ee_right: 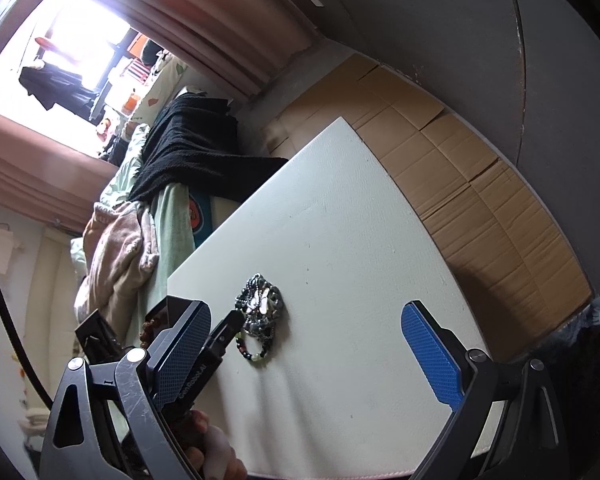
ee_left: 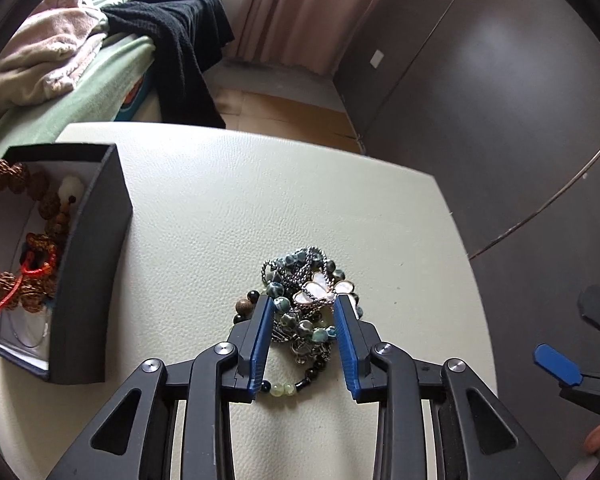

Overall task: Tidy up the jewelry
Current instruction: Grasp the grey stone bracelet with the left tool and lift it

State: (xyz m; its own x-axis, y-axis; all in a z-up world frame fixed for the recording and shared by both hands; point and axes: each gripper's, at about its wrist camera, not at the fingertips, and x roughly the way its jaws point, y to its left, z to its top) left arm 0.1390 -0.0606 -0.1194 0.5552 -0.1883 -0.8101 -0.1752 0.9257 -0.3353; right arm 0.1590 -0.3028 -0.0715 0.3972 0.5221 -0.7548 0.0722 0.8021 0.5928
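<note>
A tangle of jewelry (ee_left: 300,304) lies on the cream table top (ee_left: 300,192): dark green bead bracelets, a silver chain and a white butterfly pendant (ee_left: 320,292). My left gripper (ee_left: 302,300) is down in this pile, its blue pads touching the beads on both sides, and a few beads lie outside each finger. At the left stands a black box (ee_left: 88,264) with brown bead bracelets (ee_left: 20,276) and a red cord inside. My right gripper (ee_right: 308,344) hangs open above the table's near part, holding nothing, with the jewelry pile (ee_right: 260,312) ahead of it to the left.
Along the table's left side runs a bed with a green sheet (ee_left: 80,96), a pink blanket (ee_left: 48,48) and a black cloth (ee_left: 180,40). Flattened cardboard (ee_right: 460,168) covers the floor beyond the table. A dark wardrobe (ee_left: 480,100) stands at the right.
</note>
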